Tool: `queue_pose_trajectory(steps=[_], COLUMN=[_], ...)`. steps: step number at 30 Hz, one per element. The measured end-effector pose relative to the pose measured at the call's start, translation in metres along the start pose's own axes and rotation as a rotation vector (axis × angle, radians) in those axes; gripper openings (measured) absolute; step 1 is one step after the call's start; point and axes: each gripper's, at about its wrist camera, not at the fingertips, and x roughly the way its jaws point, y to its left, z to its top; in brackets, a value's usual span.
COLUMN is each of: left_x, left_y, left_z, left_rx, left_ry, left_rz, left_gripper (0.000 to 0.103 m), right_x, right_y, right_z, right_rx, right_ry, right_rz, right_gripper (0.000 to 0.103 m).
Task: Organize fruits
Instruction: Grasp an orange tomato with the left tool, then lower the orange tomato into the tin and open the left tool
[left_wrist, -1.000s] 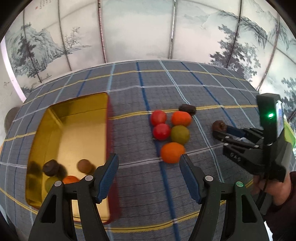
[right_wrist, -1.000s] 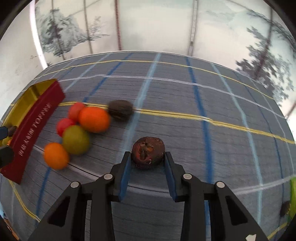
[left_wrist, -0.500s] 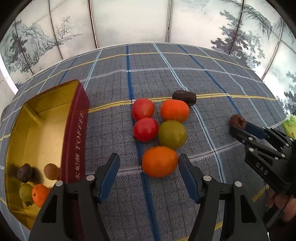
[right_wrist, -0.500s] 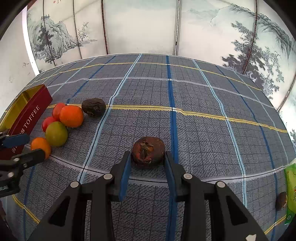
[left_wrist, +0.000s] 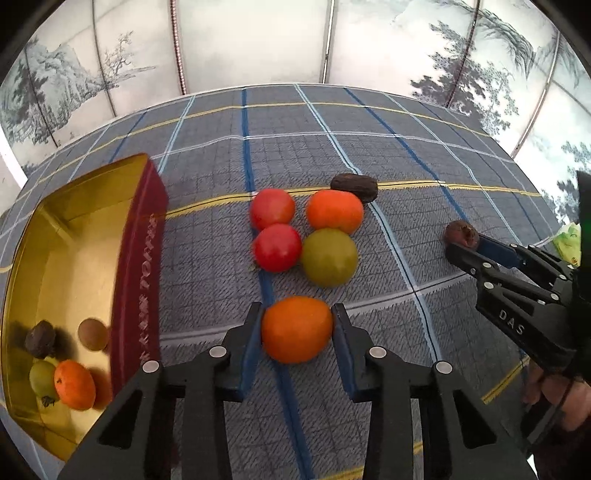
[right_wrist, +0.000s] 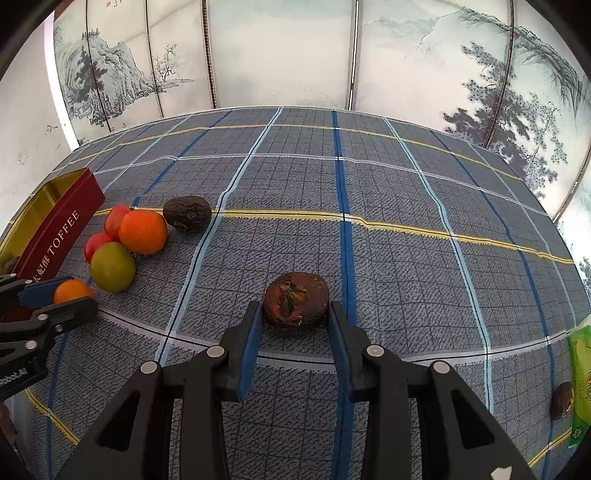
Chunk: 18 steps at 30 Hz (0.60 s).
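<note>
My left gripper (left_wrist: 297, 330) is shut on an orange fruit (left_wrist: 296, 328) resting on the checked cloth. Behind it lie two red fruits (left_wrist: 277, 247), an orange one (left_wrist: 334, 210), a green one (left_wrist: 328, 256) and a dark brown one (left_wrist: 354, 186). My right gripper (right_wrist: 295, 319) is shut on a dark brown fruit (right_wrist: 295, 302); it also shows in the left wrist view (left_wrist: 460, 232). The red and gold toffee tin (left_wrist: 142, 258) stands to the left and holds several fruits (left_wrist: 74, 384).
A green packet (right_wrist: 580, 384) and a small brown fruit (right_wrist: 561, 404) lie at the cloth's right edge. A painted screen (right_wrist: 295, 55) stands behind the table. The left gripper shows at the left of the right wrist view (right_wrist: 44, 306).
My left gripper moved from the tin toward the fruit pile and closed on the nearest orange fruit. My right gripper kept its hold on the brown fruit.
</note>
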Motion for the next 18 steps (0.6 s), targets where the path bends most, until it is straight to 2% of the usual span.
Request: queue_pose_trajectory(steps=[10,14,18], left_x=[-0.061,-0.082,-0.085], left_y=[0.031,0.058,0.097], left_z=[-0.009,-0.005,0.001], left_rx=[0.011,-0.005,-0.061], left_ry=[-0.093,-0.149,-0.164], left_rz=[0.022,0.08,0.162], left_gripper=[0.037,0.037,0.037], right_x=[0.0,0.0,0.0], right_y=[0.0,-0.001,-0.001], right_z=[0.0,0.0,0.0], right_rx=[-0.001,-0.002,-0.003], right_ry=[0.0,0.0,0.0], right_rz=[-0.001,-0.002,-0.004], right_gripper=[0.033,0.033,0.033])
